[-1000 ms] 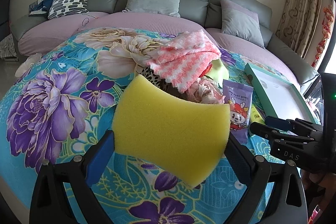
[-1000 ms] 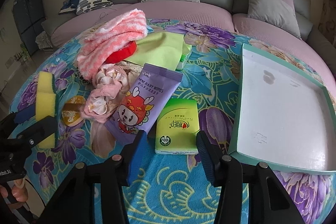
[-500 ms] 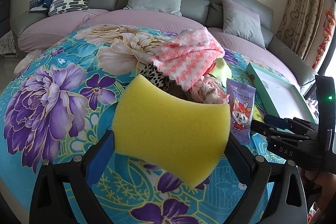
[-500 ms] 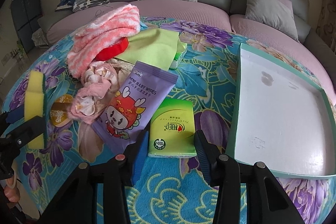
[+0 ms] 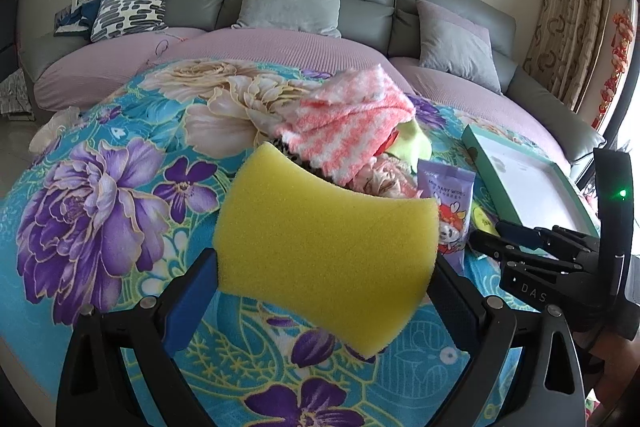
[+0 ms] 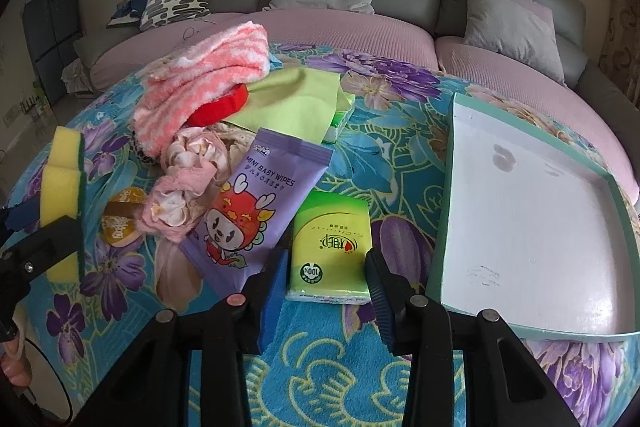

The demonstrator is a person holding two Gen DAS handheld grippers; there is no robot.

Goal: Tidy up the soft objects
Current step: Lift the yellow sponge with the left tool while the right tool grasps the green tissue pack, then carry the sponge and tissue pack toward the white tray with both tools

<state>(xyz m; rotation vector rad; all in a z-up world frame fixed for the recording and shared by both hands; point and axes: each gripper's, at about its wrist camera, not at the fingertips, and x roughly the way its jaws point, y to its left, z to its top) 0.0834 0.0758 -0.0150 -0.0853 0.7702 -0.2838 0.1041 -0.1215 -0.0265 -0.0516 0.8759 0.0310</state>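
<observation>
With the left gripper (image 5: pixel 326 291) clamped on a yellow sponge (image 5: pixel 324 259) lifted clear of the floral-clothed counter (image 6: pixel 328 379), the right gripper (image 6: pixel 326 281) closes around a green tissue pack (image 6: pixel 330 253), apparently bound for the empty tray (image 6: pixel 532 227) at right.

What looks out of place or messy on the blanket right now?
The soft items lie in a loose heap: a pink striped towel slumps over a red object and green cloth. The tray holds nothing. Nothing looks spilled or damaged.
</observation>
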